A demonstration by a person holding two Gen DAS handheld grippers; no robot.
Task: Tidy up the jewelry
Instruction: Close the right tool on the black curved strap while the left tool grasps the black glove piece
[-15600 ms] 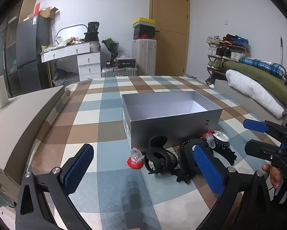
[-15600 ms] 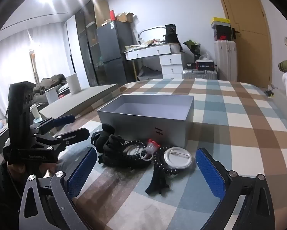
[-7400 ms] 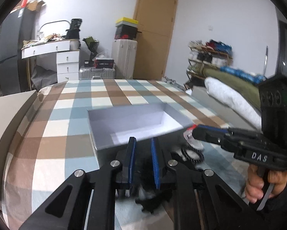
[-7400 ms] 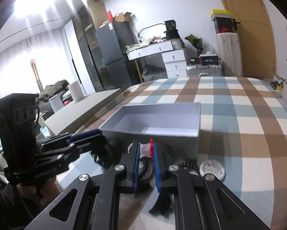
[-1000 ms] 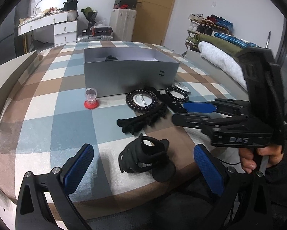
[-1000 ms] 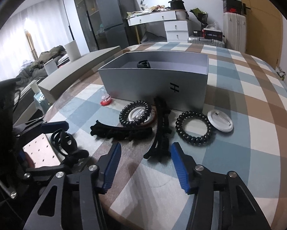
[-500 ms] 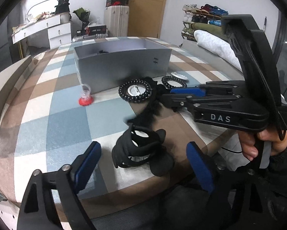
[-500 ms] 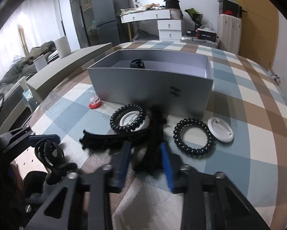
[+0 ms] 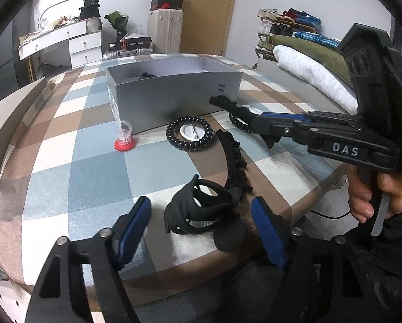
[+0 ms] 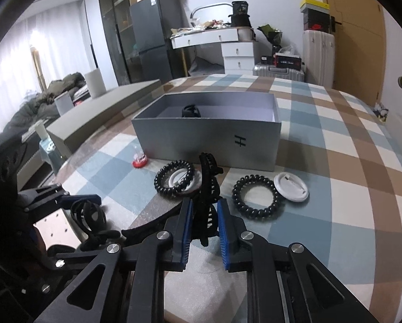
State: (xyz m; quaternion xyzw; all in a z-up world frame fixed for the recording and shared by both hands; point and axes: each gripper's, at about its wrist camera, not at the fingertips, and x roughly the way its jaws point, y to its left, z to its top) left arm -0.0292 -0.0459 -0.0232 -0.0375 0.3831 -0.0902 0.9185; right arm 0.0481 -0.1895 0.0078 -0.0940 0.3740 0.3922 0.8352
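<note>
A grey box (image 9: 174,94) stands on the checked cloth, with one black clip (image 10: 190,111) inside. My right gripper (image 10: 204,224) is shut on a long black banana clip (image 10: 207,185); it also shows in the left wrist view (image 9: 257,122). My left gripper (image 9: 201,222) is open around a black claw clip (image 9: 201,212) near the table's front edge, pads apart from it. A second long black clip (image 9: 234,158) lies beside it. Two black coil hair ties (image 10: 256,197) (image 10: 174,179) lie in front of the box.
A small red-based clear piece (image 9: 124,141) stands left of the box. A white round badge (image 10: 291,187) lies right of one coil tie; another (image 9: 192,132) lies inside the other tie. A grey bench (image 10: 104,107) runs along the left. The table edge is just under my left gripper.
My right gripper has closed on the long black banana clip. My left gripper has moved in around the claw clip and narrowed its opening.
</note>
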